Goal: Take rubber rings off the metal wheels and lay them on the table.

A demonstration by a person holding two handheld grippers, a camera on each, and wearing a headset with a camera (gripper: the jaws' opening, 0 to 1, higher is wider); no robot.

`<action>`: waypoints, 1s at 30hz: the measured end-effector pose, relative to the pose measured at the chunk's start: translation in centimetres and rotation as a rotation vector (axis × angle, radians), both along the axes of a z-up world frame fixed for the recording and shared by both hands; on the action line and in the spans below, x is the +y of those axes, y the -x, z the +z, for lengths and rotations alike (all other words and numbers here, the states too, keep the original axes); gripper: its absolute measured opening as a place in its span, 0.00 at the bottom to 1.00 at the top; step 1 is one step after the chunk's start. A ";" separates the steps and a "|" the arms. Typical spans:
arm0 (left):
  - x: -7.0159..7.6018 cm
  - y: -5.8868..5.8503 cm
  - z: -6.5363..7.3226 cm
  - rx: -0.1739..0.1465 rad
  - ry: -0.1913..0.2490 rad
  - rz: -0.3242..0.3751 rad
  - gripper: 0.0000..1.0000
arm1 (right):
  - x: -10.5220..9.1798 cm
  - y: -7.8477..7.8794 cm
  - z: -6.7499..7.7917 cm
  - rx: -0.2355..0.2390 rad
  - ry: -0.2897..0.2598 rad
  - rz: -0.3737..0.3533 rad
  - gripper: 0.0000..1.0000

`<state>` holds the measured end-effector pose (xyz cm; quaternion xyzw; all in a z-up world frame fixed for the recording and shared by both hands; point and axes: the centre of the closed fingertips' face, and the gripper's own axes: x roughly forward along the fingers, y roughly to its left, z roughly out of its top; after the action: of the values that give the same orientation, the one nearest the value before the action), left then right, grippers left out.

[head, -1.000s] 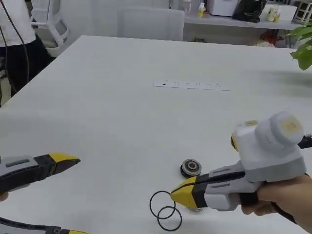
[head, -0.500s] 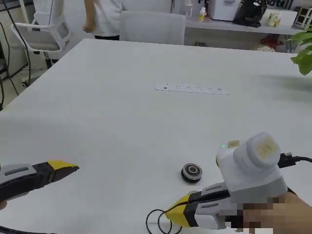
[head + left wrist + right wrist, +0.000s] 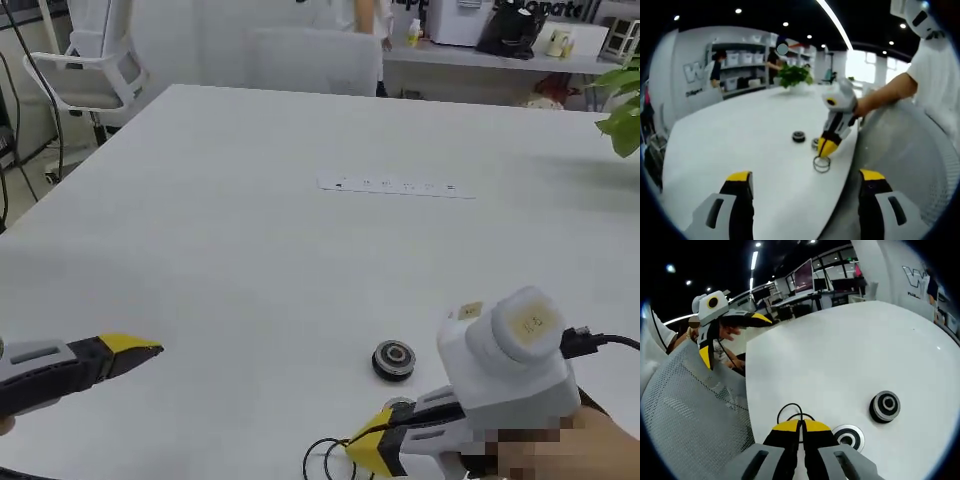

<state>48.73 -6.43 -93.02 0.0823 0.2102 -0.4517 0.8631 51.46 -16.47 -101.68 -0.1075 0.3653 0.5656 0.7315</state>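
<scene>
Two thin black rubber rings (image 3: 328, 458) lie overlapping on the white table (image 3: 250, 250) near its front edge. My right gripper (image 3: 800, 426) is shut, its yellow tips over the rings' (image 3: 790, 412) near side; whether it pinches one I cannot tell. Just right of the tips lies a bare metal wheel (image 3: 849, 436). Farther out sits a wheel with a black ring on it (image 3: 885, 406), also visible in the head view (image 3: 394, 358). My left gripper (image 3: 805, 177) is open and holds nothing, well to the left; one of its fingers (image 3: 125, 347) shows in the head view.
A white power strip (image 3: 395, 185) lies across the middle of the table. Chairs (image 3: 310, 55) stand at the far side, and a green plant (image 3: 625, 100) sits at the far right. The person's mesh chair (image 3: 695, 405) is close behind the front edge.
My right gripper has drawn back toward the front edge, uncovering the bare wheel beside its tips. The left gripper has held still. The head camera has tilted slightly.
</scene>
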 end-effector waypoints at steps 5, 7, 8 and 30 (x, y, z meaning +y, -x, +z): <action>-0.1 0.1 -0.1 0.004 -0.003 -0.004 0.87 | -0.1 0.1 -0.3 -0.016 0.022 0.015 0.00; -0.1 0.1 -0.1 0.007 -0.003 -0.002 0.87 | -0.1 0.1 -0.6 -0.027 0.038 0.022 0.00; 0.0 0.1 -0.1 0.007 -0.004 -0.001 0.87 | -0.1 0.1 -0.7 -0.031 0.042 0.025 0.00; 0.1 0.2 0.0 0.009 -0.010 0.004 0.87 | -0.3 -1.8 1.5 -0.028 -0.043 -0.054 0.03</action>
<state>48.57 -6.30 -93.07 0.0840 0.2163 -0.4493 0.8627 53.23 -16.79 -100.13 -0.0898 0.3459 0.5518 0.7535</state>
